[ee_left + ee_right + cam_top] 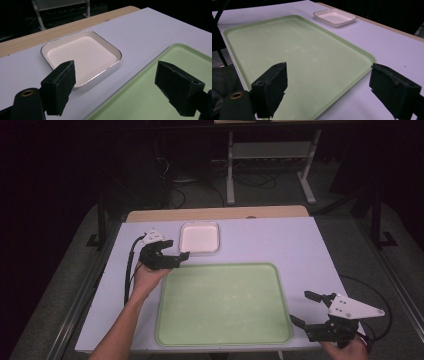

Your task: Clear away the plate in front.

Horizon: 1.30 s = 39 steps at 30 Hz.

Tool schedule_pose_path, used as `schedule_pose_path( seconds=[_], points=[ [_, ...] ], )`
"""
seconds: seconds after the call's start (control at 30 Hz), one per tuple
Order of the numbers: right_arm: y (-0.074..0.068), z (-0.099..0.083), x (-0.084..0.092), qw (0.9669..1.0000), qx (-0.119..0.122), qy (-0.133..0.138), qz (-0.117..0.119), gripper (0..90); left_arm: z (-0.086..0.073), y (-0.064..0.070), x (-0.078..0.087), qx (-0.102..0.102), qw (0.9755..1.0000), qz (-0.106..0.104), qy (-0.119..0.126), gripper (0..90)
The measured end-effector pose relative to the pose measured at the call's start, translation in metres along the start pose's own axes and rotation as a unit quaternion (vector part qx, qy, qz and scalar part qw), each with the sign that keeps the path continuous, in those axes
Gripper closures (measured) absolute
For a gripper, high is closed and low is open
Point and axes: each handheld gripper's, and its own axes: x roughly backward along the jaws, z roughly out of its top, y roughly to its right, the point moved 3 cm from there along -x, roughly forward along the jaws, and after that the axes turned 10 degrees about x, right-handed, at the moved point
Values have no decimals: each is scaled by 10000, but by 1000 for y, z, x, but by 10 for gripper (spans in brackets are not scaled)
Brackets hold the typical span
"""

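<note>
Your left hand-held gripper point(161, 254), jaws wide and empty, sits just beside the small white dish point(199, 238) at the tabletop's point(280, 240) far edge; the right hand-held gripper point(320, 312), equally open and empty, is well apart across the green tray point(224, 304).

The room is dim, with black walls across the top of the frame. A grey carpeted floor point(260, 195) carries tangled dark cables point(250, 180) and a pale metal stand point(270, 155) at upper centre. The white-topped desk point(280, 240) shows a wooden far edge point(215, 213).
</note>
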Motion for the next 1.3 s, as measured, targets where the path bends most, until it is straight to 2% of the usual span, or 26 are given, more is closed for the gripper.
schedule_pose_path(
  seconds=[0.13,0.37,0.5,0.53,0.77,0.87,0.9,0.93,1.1,1.17,1.23,1.3],
  points=[
    [0,0,-1,10000,6,-22,32,142,6,-5,-7,122,9999,15,10,163],
    [0,0,-1,10000,-8,-30,43,143,20,-14,-19,126,9997,207,-44,163],
    [0,0,1,10000,6,-22,7,142,27,-23,-28,319,9990,283,-117,163],
    [-1,0,2,10000,0,10,-11,142,30,-28,-32,388,9985,358,-120,163],
    [-1,0,0,10000,17,-20,18,142,37,-41,-47,511,9970,531,-251,166],
    [0,0,-1,10000,24,-34,26,142,39,-49,-53,639,9956,634,-248,165],
    [0,-1,-1,10000,44,-56,27,142,40,-55,-56,789,9943,690,-193,165],
    [0,-1,-1,10000,44,-56,27,142,40,-55,-56,789,9943,690,-193,165],
    [0,0,-1,10000,49,-57,3,143,40,-69,-63,915,9907,950,-340,166],
    [0,0,-1,10000,44,-56,2,142,39,-72,-66,936,9890,1106,-313,179],
    [0,0,-2,10000,37,-58,18,143,36,-74,-72,1161,9865,1117,-289,195],
    [0,1,-4,10000,47,-67,37,143,34,-74,-78,1131,9861,1177,-318,269]
  ],
)
